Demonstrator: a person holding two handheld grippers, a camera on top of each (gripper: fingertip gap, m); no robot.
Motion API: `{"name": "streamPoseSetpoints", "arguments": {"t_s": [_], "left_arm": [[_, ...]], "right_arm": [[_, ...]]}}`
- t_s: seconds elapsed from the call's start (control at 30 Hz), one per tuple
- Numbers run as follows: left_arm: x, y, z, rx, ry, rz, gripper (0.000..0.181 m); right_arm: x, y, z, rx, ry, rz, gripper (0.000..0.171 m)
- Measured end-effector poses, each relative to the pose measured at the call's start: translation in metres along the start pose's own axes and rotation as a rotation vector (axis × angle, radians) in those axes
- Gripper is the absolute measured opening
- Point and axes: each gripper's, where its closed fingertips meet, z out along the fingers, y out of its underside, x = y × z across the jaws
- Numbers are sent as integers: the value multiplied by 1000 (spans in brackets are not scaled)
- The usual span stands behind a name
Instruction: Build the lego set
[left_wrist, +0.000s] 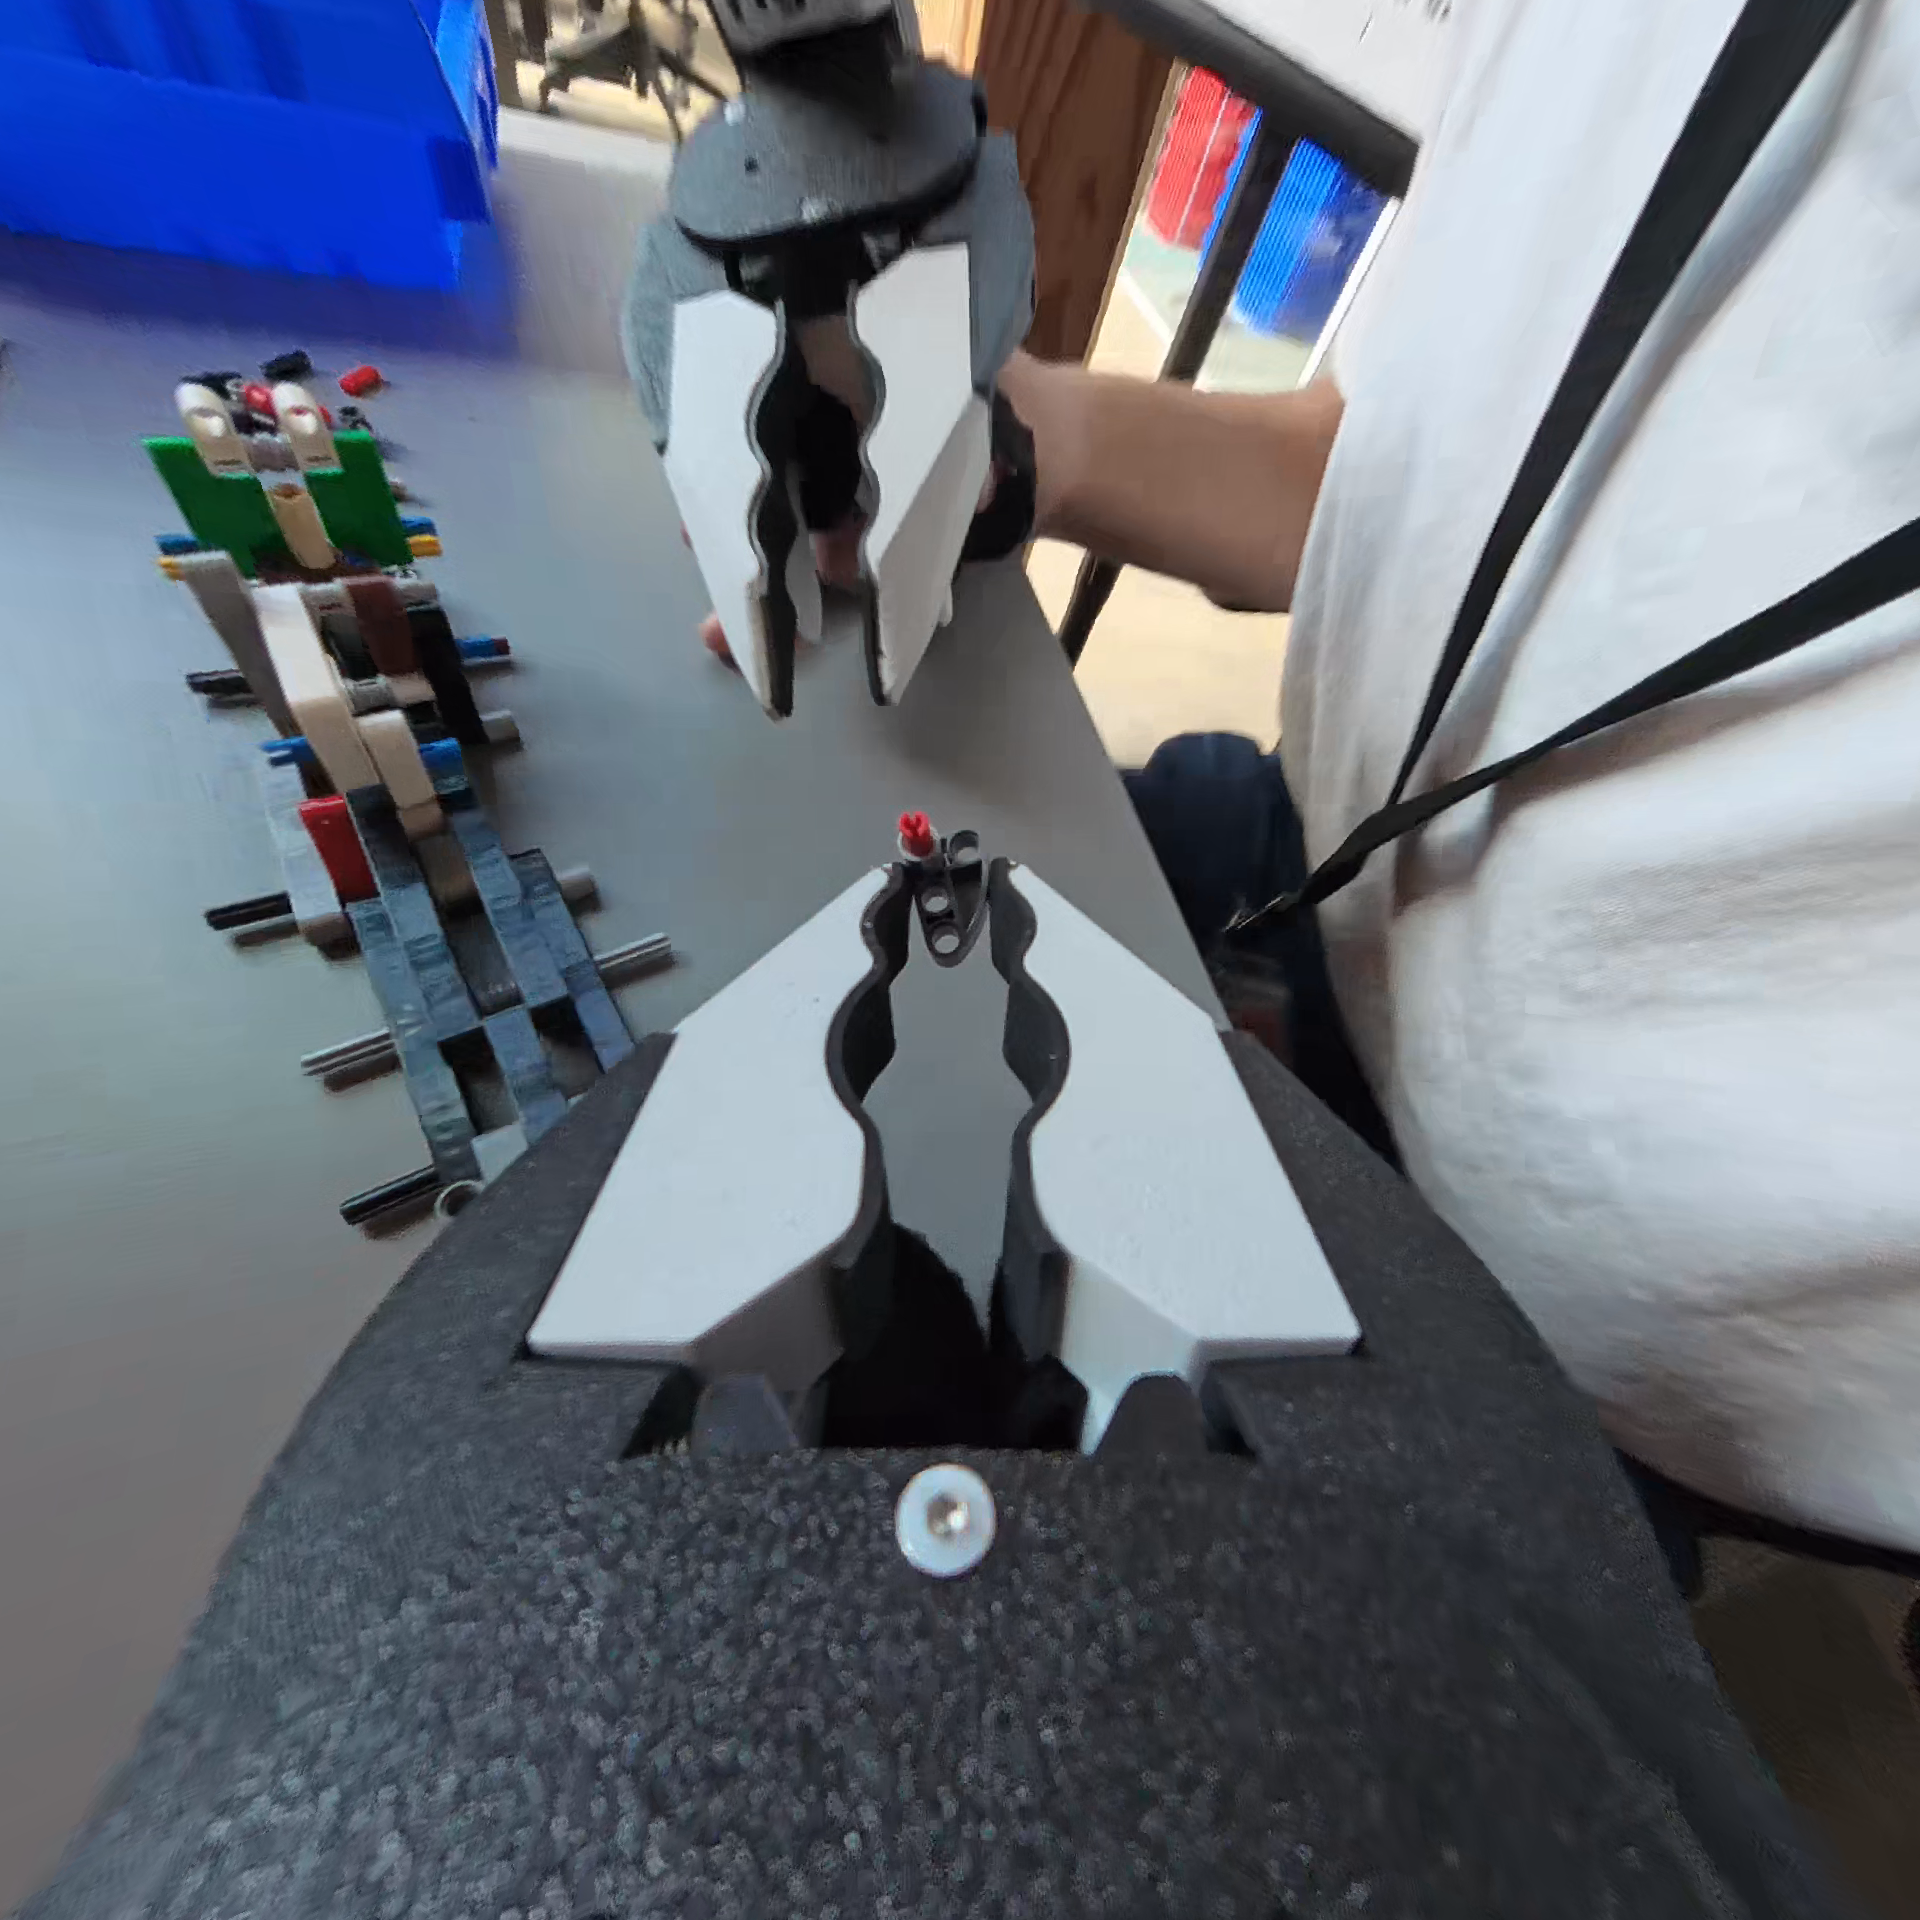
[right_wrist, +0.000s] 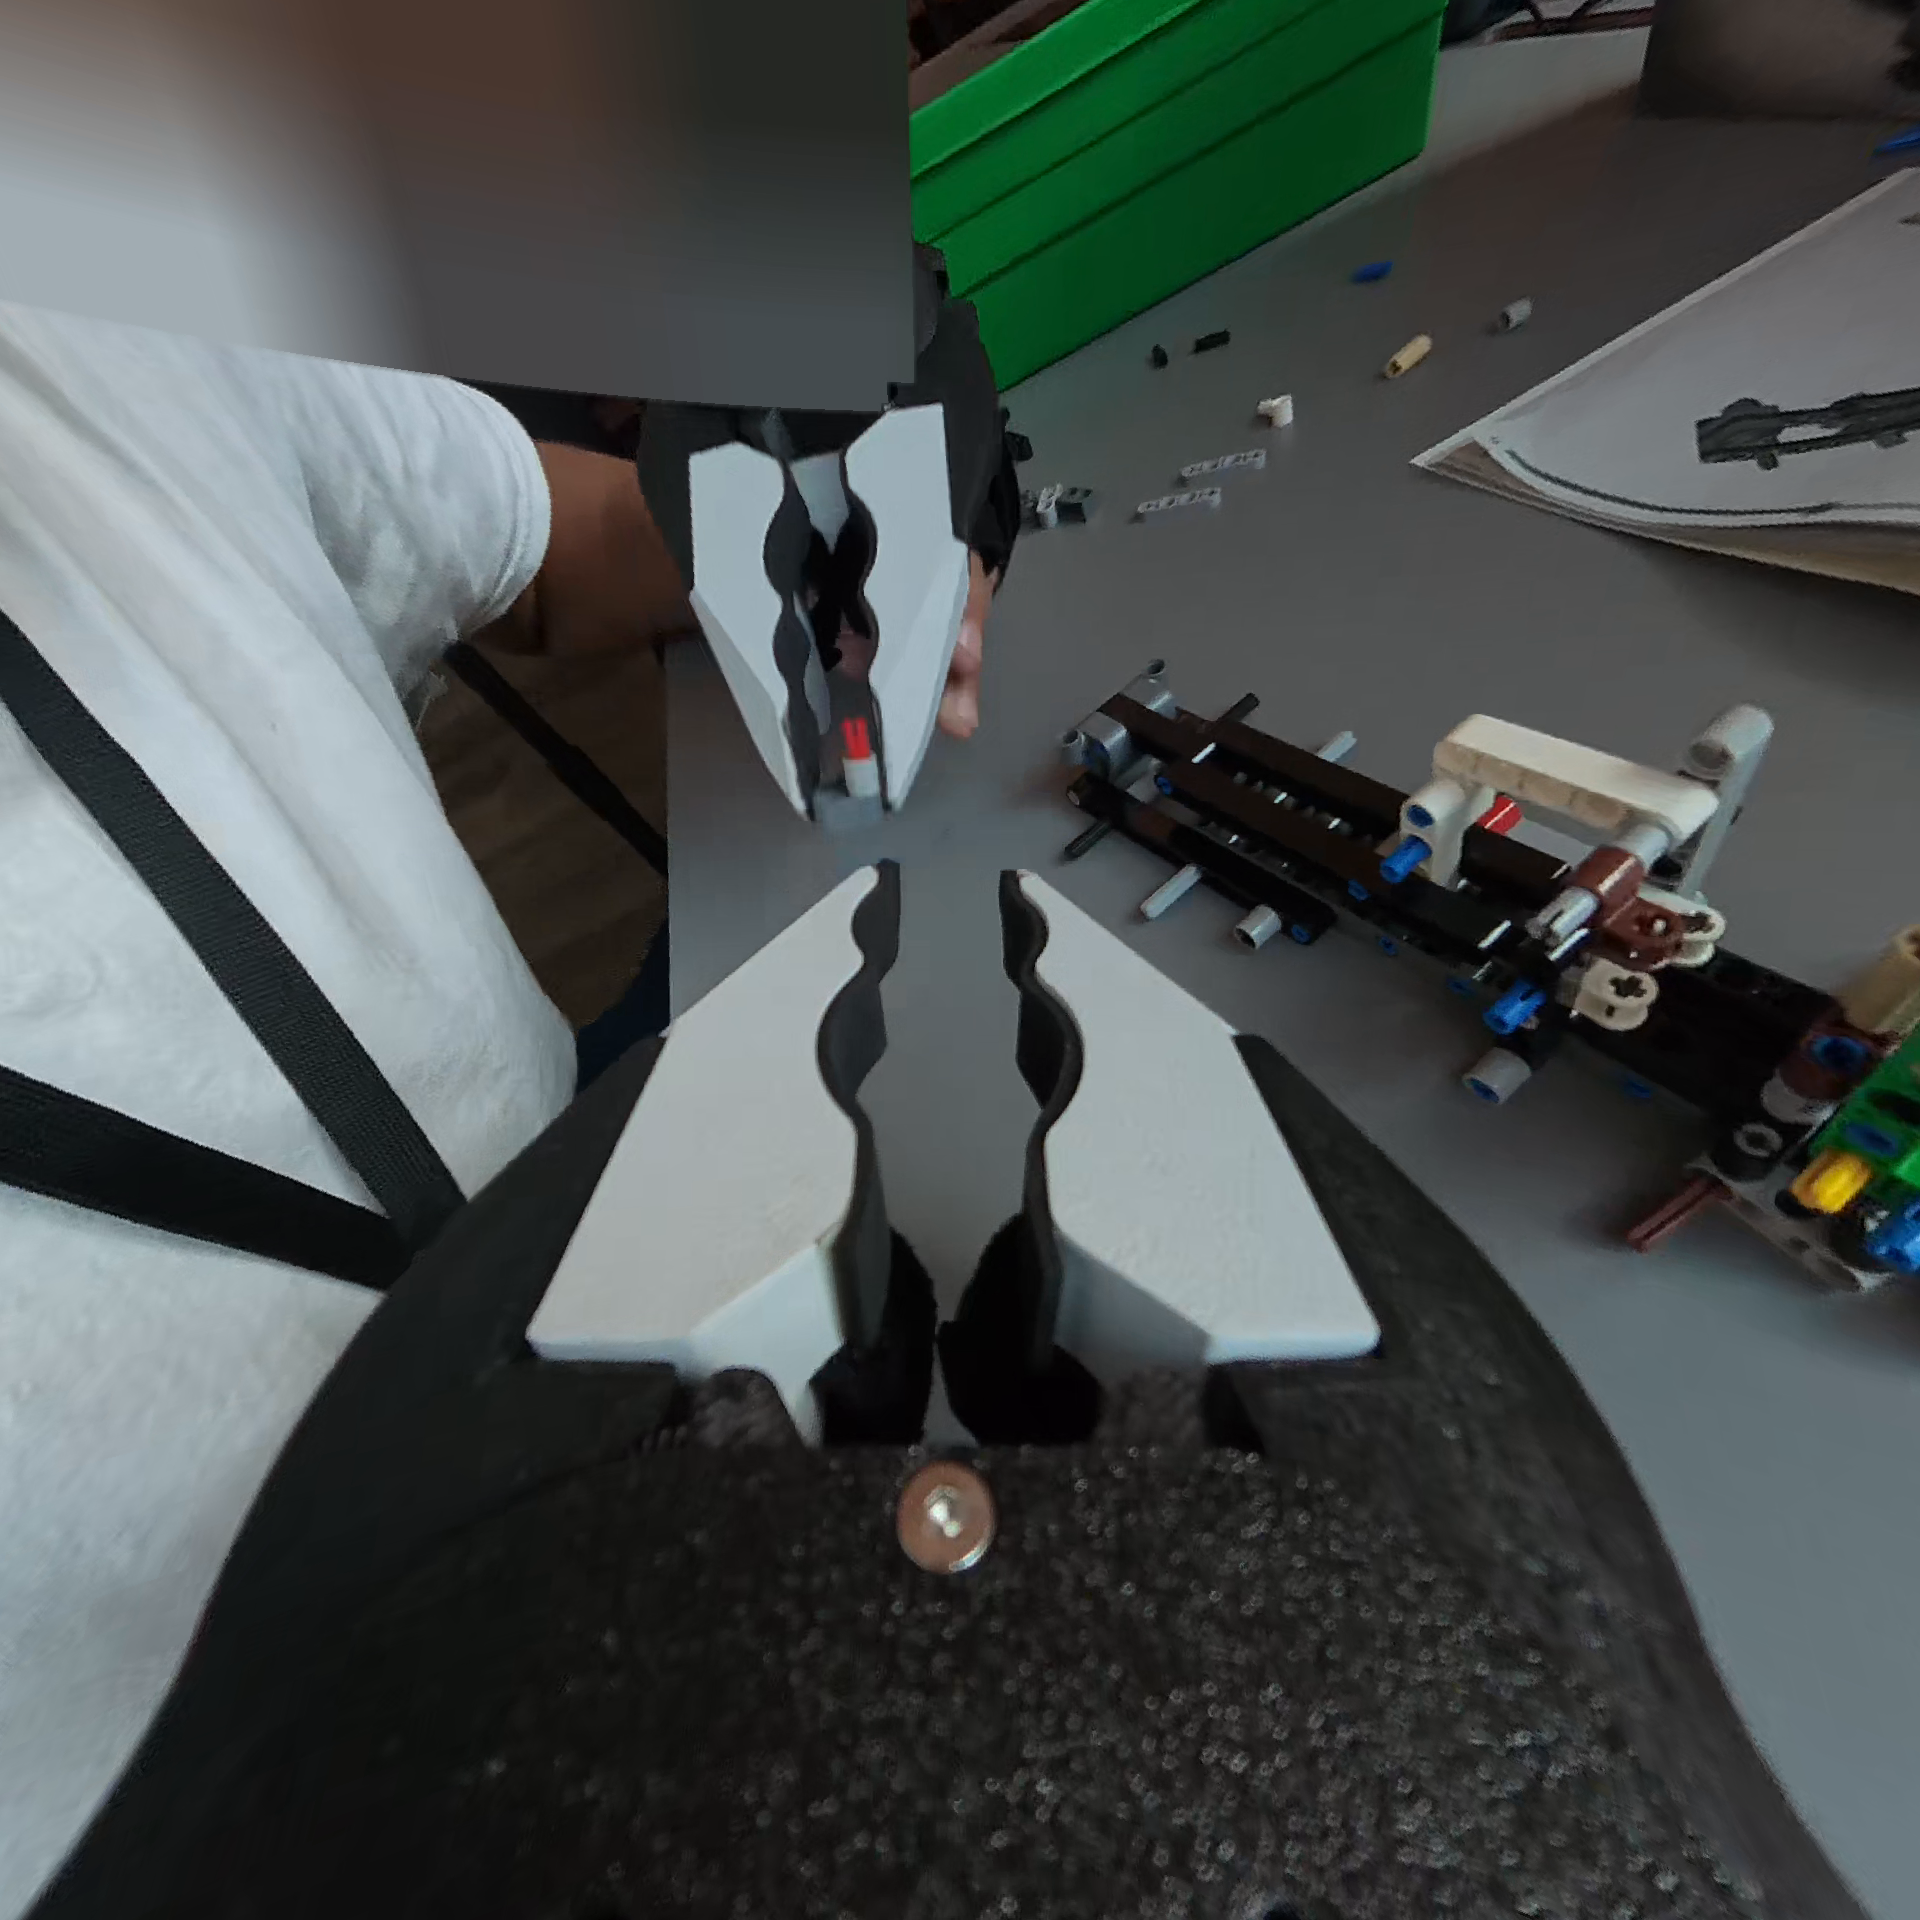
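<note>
The left gripper (left_wrist: 943, 878) has its jaws closed on a small black lego piece (left_wrist: 948, 914) with a row of holes, pinched right at the fingertips, and a red peg (left_wrist: 913, 828) sticks up from the far end of that piece. From the right wrist view the same gripper (right_wrist: 847, 805) shows farther off, tips down close to the grey desk (right_wrist: 1299, 644), with the red and a pale bit visible between its fingers. The right gripper (right_wrist: 945, 883) holds nothing; its jaws stand a little apart, and in the left wrist view it (left_wrist: 831, 707) hangs tilted above the desk (left_wrist: 644, 810), just beyond the held piece. The partly built lego model (right_wrist: 1455, 914), long and dark with white, brown, blue and green parts, lies flat on the desk to the right of both grippers in the right wrist view; it (left_wrist: 416, 810) lies to the left in the other. Loose small pieces (right_wrist: 1205, 483) lie scattered behind it, near a green bin (right_wrist: 1174, 177) and a printed booklet (right_wrist: 1714, 436). A blue bin (left_wrist: 239, 135) sits at the far corner.
</note>
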Motion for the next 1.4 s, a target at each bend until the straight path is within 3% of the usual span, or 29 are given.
{"name": "streamPoseSetpoints", "arguments": {"t_s": [0.13,0.43,0.93,1.4], "left_arm": [[-1,-32,-24,229,98,-95,14],[-40,-65,-85,532,29,-195,13],[-102,-38,-104,530,-224,-348,13],[-99,-39,-101,520,-194,-344,13]], "right_arm": [[-3,-1,-1,8,-30,13,19],[-5,-6,-5,48,-86,69,19],[-3,-4,-2,28,-105,100,19],[-3,-4,-2,29,-114,109,19]]}}
